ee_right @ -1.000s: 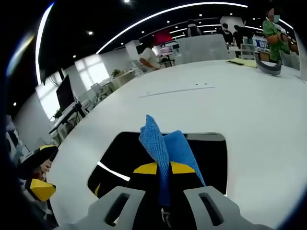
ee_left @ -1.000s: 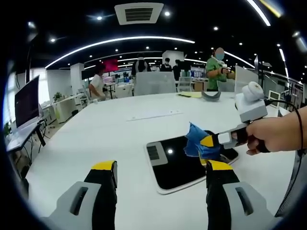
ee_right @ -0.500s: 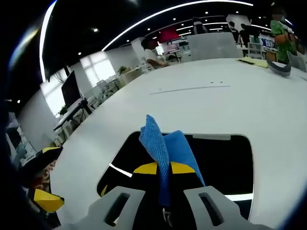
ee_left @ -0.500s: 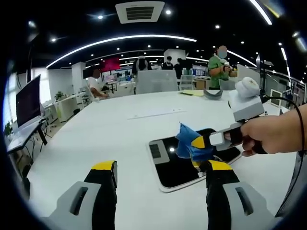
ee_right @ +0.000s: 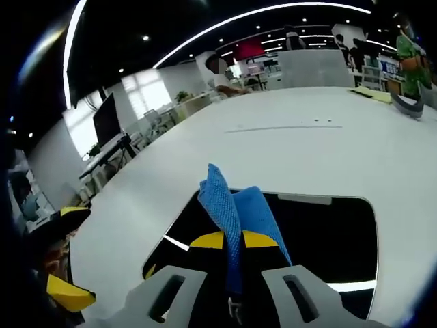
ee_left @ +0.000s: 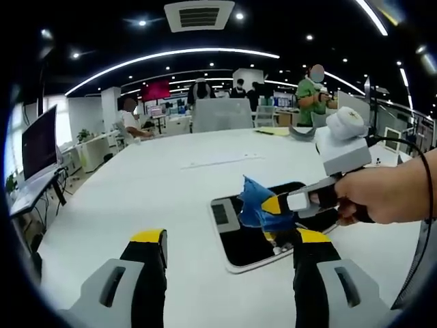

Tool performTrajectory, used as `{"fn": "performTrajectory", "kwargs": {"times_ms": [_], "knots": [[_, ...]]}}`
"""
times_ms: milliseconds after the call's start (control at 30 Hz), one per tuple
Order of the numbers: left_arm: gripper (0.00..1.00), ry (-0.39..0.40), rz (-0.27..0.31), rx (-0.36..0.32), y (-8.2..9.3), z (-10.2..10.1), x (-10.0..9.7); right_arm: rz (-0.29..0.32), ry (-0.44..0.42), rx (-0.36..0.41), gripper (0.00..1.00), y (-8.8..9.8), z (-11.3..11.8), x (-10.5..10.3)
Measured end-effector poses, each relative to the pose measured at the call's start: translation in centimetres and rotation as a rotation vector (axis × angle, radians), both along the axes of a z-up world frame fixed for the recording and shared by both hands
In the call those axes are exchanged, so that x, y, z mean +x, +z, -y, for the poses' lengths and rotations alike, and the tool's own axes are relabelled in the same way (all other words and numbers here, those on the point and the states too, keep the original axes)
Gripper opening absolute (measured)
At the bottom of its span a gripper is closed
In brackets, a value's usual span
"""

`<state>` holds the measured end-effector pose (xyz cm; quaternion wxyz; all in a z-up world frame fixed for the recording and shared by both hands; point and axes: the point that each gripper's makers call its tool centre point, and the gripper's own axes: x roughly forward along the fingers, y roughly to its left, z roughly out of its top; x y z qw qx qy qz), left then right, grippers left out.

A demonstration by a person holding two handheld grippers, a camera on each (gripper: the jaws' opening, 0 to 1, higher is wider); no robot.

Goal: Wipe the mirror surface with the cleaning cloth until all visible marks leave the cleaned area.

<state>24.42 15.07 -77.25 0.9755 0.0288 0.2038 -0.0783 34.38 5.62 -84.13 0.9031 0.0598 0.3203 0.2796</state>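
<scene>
Containers: none can be made out on the table; nothing is seen holding anything else.
Mirror: the mirror (ee_left: 263,229) lies flat on the white table (ee_left: 150,191), a dark glossy rectangle with rounded corners and a pale rim, reflecting ceiling lights. In the right gripper view the mirror (ee_right: 321,236) lies just ahead of the jaws and partly beneath them.
Cloth: the blue cloth (ee_left: 254,205) is bunched and stands up over the mirror's near-left part. In the right gripper view the cloth (ee_right: 229,208) sticks up from between the yellow-tipped jaws. Whether it touches the glass cannot be told.
Table: broad, white and round-edged. A grey curved object (ee_left: 300,135) and a yellow sheet (ee_left: 272,132) lie at its far side.
Room: an open office with a dark ceiling, curved strip lights (ee_left: 171,58) and a ceiling vent (ee_left: 198,15). A monitor (ee_left: 39,145) stands on a desk at the left; several people stand or sit beyond the table.
Right gripper: the right gripper (ee_right: 231,240) is clamped tight on the cloth. In the left gripper view a hand (ee_left: 389,198) holds the right gripper (ee_left: 273,208) over the mirror.
Left gripper: the left gripper (ee_left: 229,239) has its jaws wide apart, holding nothing, near the mirror's front edge; its right jaw overlaps that edge in the picture.
</scene>
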Motion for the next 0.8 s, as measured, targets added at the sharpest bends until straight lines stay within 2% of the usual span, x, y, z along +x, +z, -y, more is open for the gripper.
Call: {"fn": "performTrajectory", "kwargs": {"times_ms": [533, 800], "knots": [[0.76, 0.014, 0.002, 0.003, 0.0, -0.4, 0.0, -0.017, 0.024, 0.007, 0.03, 0.1, -1.7, -0.3], [0.76, 0.03, 0.007, -0.001, 0.2, -0.7, -0.1, -0.028, 0.057, 0.017, 0.03, 0.0, -3.9, -0.3]]}}
